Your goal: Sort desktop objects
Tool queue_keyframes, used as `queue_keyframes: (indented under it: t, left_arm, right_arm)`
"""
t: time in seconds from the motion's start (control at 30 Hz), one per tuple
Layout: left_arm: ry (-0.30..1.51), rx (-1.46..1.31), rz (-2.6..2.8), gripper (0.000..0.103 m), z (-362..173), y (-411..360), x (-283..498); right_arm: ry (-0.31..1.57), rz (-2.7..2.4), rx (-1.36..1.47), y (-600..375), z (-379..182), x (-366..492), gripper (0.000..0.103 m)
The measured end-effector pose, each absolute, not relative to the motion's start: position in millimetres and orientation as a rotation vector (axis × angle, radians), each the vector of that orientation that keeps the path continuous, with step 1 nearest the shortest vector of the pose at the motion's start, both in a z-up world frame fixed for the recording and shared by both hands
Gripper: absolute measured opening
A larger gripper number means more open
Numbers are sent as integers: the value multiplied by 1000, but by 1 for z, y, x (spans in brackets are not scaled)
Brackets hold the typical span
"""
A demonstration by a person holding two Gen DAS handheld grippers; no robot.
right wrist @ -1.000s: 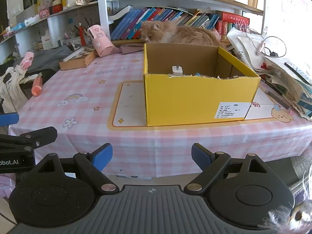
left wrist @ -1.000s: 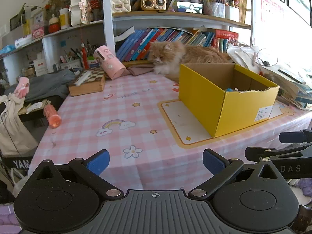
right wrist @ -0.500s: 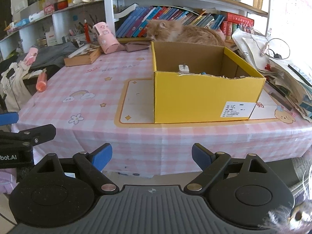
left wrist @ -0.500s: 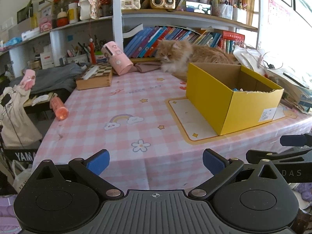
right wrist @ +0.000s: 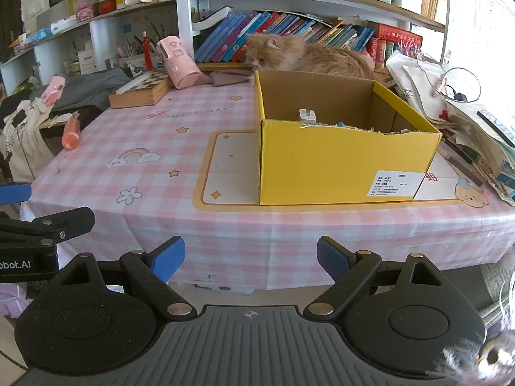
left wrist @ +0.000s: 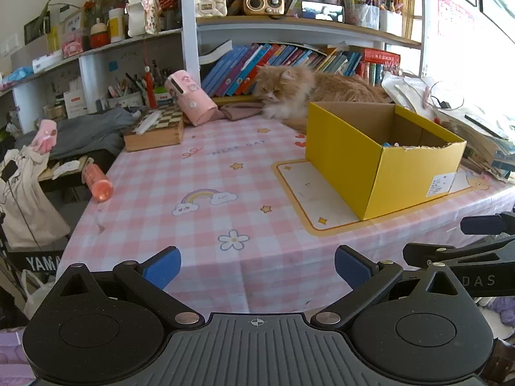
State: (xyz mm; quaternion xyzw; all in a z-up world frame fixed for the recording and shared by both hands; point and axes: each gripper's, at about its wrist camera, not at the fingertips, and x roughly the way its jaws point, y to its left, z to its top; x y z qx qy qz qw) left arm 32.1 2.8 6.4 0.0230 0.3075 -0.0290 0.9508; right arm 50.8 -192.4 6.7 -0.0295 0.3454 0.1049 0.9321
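An open yellow cardboard box stands on the pink checked tablecloth, right of centre. Inside it a white plug and some small items show above the torn front rim. My left gripper is open and empty, held off the table's near edge. My right gripper is likewise open and empty, in front of the box and below the table edge. Each gripper's side shows at the edge of the other's view.
An orange cat lies behind the box by the books. A pink case, a chessboard box and an orange bottle sit at the far left. Piled papers and cables crowd the right edge.
Both views have pulled back slightly from the table, so the box and cloth look a little further off. Both grippers stay open and empty.
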Motion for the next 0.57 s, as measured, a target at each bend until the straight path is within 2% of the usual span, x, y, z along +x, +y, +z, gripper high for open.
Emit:
queue_keyframes:
  t: [0.57]
  left_arm:
    - [622,35,-111,103,5,1,35]
  right_arm:
    - [714,213,-65,-193,5,52,89]
